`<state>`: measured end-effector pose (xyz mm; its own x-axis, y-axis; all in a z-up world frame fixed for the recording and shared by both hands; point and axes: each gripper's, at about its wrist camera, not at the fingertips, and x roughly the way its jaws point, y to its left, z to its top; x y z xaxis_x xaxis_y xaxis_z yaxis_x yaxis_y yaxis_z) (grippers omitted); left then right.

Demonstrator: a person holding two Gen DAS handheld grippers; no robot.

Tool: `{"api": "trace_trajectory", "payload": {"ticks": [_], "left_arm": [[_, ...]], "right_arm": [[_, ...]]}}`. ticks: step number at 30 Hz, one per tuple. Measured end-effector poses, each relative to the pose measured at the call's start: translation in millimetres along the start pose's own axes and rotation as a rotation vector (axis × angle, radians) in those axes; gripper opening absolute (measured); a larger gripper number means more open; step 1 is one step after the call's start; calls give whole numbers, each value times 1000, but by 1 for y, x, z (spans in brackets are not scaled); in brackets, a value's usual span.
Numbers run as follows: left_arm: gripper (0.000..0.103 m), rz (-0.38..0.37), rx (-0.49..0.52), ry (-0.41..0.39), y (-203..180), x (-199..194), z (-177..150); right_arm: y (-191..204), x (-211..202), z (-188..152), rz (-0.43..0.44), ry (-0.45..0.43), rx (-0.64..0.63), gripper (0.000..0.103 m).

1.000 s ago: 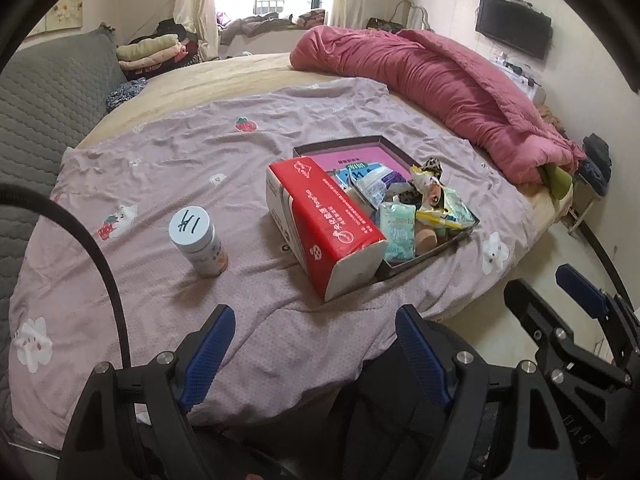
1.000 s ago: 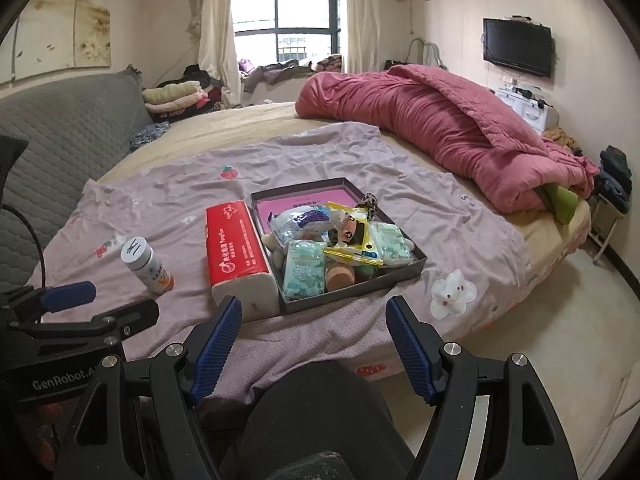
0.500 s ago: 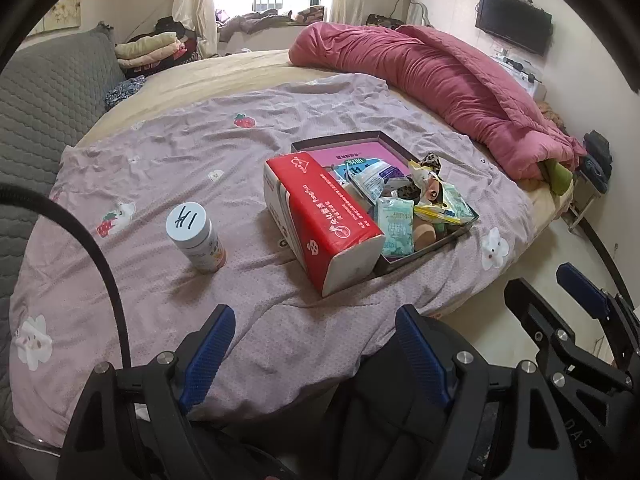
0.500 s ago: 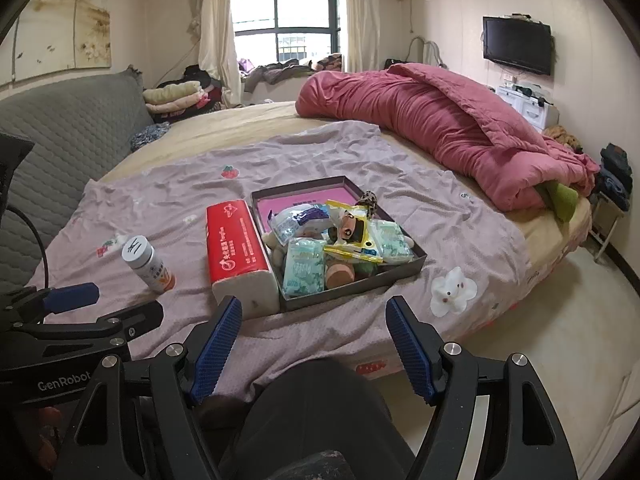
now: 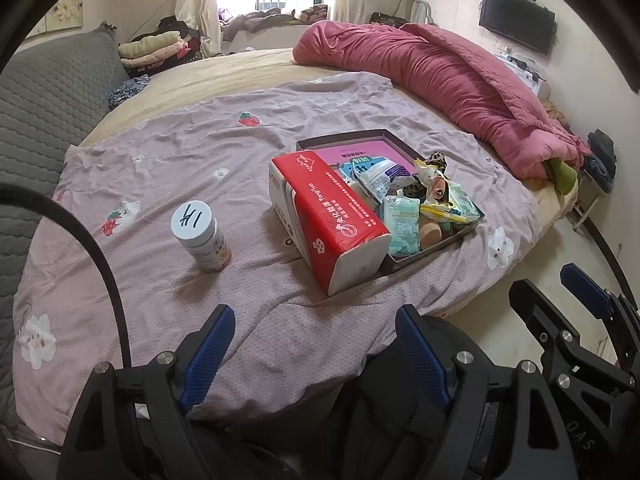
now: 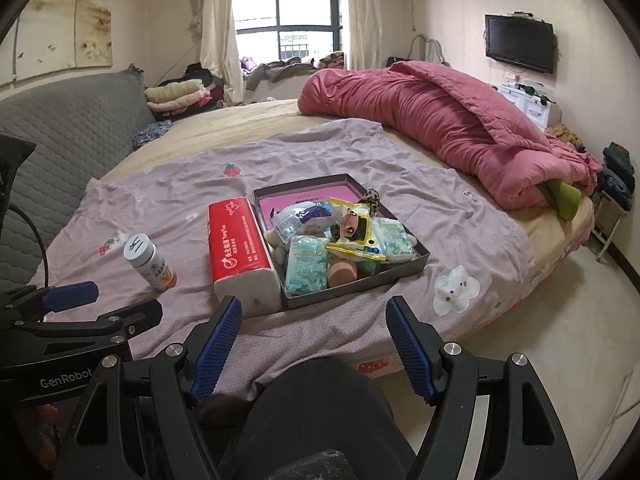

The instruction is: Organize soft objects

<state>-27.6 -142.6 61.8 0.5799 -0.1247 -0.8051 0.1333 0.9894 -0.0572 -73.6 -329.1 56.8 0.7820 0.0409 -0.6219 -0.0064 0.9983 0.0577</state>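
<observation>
- Left wrist view: the left gripper hangs over the near edge of the mauve bedsheet, its blue-padded fingers spread wide with nothing between them.
- A red tissue pack lies on the sheet, touching the left wall of the dark shallow box.
- In the box lie soft packets: a green-white tissue packet, a clear pouch and a yellow-edged bag, heaped toward its near end.
- A white-capped bottle stands upright on the sheet, well left of the tissue pack.
- The right gripper shows at the lower right edge, over the floor.
- Right wrist view: the right gripper points at the box's near wall, fingers wide apart and empty, above a dark-clad knee.
- The tissue pack and bottle sit left of the box; a pink quilt is bunched far right.
</observation>
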Motion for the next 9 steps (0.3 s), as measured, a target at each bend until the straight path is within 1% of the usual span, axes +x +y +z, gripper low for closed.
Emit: {"api": "trace_trajectory", "payload": {"ticks": [4,7,9], "left_arm": [[82,-7,-6,-3,0,1,1],[82,-23,-8,14,1,5,1],[82,-14,-9,21,2,8,0]], "right_arm": [[-2,1,0,0,0,5,76],[-3,0,0,6,0,4,76],[-2,0,0,10,-2,-1,76]]}}
